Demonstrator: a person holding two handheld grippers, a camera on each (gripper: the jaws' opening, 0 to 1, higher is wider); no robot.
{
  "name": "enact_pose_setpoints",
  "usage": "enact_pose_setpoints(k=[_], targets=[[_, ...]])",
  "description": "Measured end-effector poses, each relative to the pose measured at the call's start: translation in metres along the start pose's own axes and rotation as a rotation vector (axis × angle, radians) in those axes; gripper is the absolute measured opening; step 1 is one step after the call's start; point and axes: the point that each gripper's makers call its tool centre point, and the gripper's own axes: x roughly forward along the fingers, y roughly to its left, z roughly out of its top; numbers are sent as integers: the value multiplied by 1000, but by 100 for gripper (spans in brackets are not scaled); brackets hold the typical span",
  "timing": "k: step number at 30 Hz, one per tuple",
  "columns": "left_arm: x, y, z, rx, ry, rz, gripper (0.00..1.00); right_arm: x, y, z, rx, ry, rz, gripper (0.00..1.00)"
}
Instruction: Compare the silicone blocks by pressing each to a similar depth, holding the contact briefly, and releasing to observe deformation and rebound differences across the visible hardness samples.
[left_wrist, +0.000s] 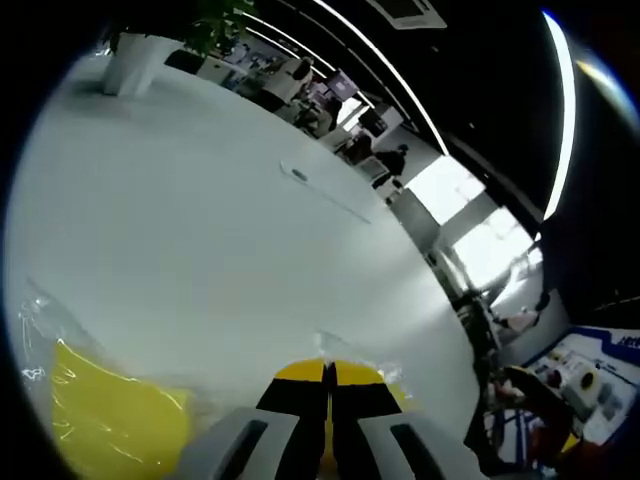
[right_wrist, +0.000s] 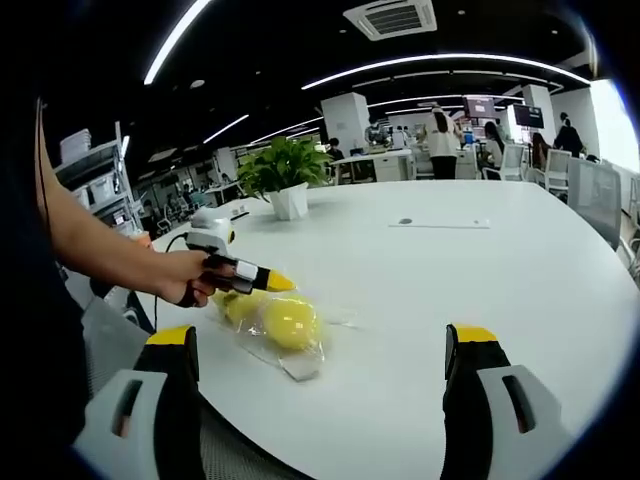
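**Q:** What did each gripper show at this moment?

**A:** My left gripper (left_wrist: 328, 385) had its two yellow-tipped jaws pressed together, with no gap between the tips. In the right gripper view the same tool (right_wrist: 262, 281) appeared held in my left hand (right_wrist: 192, 278), its tip resting on the bagged samples. My right gripper (right_wrist: 322, 345) stood wide apart, one jaw at each lower side of its view, with nothing between them.

**Q:** Where were the silicone blocks?

**A:** The silicone blocks (right_wrist: 278, 320) lay in a clear plastic bag (right_wrist: 300, 360) on the white table (right_wrist: 480, 270), near its front edge. They appeared as yellow rounded pieces, the larger one nearer my right gripper. In the left gripper view a yellow block (left_wrist: 115, 425) sat under wrinkled plastic to the left of the closed jaws, and more yellow showed just beside the tips. I could not tell how deeply the tip was pressed in.

**Q:** What else was on the table?

**A:** A potted plant (right_wrist: 284, 175) stood near the far edge, and a flat white strip (right_wrist: 438, 223) lay well apart from the bag.
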Motion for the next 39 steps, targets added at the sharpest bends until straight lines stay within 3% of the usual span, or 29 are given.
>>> enact_pose_setpoints(k=[2,7,15,18,22,26,28,30,31,32,35,39], targets=[[0,10,-3,15,13,46,0,0,0,0,-3,2,1,96],[2,10,-4,65,15,49,0,1,3,-2,5,6,6,96],[2,14,-7,82,29,65,0,1,5,-4,5,15,7,96],[1,14,-6,108,31,67,4,0,5,-3,2,16,6,96],[-2,5,16,189,-51,39,40,-1,3,1,6,8,0,96],[-9,-9,28,271,-68,-41,64,1,2,3,14,4,-2,96],[-18,-16,32,307,-70,-87,68,2,2,4,15,2,-3,96],[-32,-18,44,362,-99,-79,76,4,-1,5,-1,2,-18,96],[-42,-15,55,435,-141,-42,88,5,-2,6,-7,2,-22,96],[-47,-18,61,476,-174,-54,99,5,-2,6,-6,1,-22,96],[-68,-23,65,543,-179,-88,100,8,-3,4,-15,14,-22,96],[-98,-20,72,582,-186,-83,100,9,-7,3,-21,33,-35,96]])
